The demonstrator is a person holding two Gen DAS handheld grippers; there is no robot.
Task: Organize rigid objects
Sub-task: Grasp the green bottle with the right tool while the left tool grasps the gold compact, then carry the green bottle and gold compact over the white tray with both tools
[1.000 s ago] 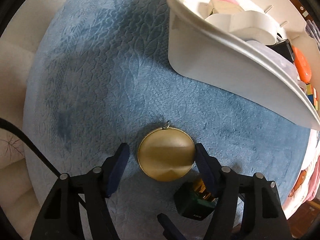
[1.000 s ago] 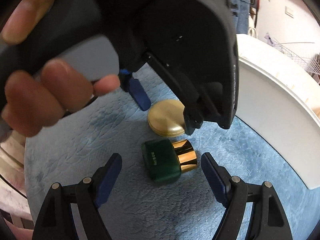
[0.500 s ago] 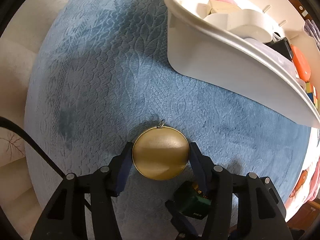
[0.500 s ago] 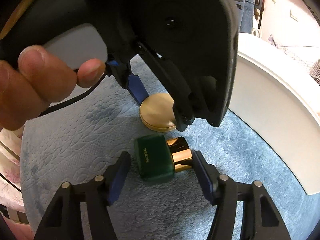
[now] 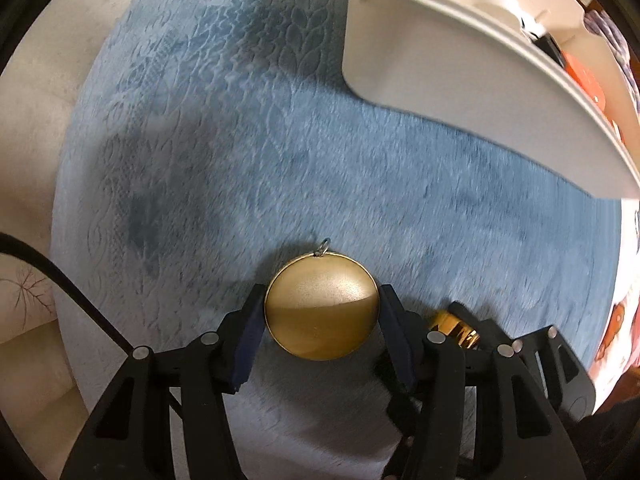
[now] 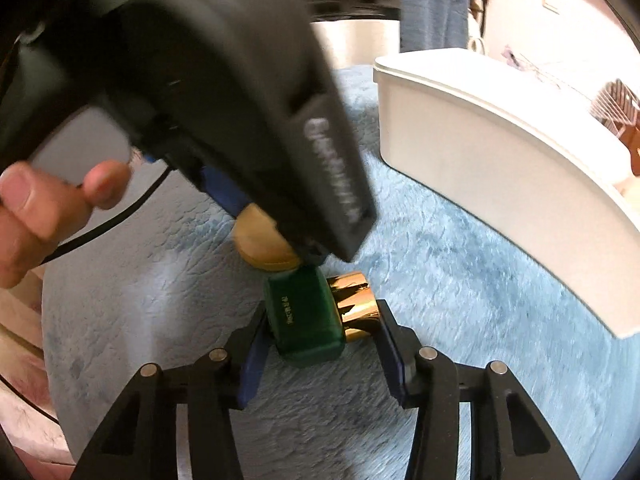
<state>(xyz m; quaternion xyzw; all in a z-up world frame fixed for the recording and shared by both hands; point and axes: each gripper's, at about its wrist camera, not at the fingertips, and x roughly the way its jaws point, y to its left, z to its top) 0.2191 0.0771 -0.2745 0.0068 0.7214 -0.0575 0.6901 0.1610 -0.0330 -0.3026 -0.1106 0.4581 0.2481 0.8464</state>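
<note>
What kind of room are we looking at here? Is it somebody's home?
Most likely a home, perhaps a bedroom or living room. A plush blue blanket covers the surface, a white plastic bin holds household odds and ends, and denim clothes hang in the background.

- The green bottle [image 5: 454,326] hides behind the right gripper's fingers [image 5: 480,344]; only its gold cap shows.
- The white bin [image 5: 440,64] is cut off by the frame edge, its contents unclear.
- The left gripper's body [image 6: 240,100] is blurred and covers part of the gold disc [image 6: 262,246].

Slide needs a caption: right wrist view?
Right gripper closing on green gold-capped bottle lying on blue mat, beside white bin.
</note>
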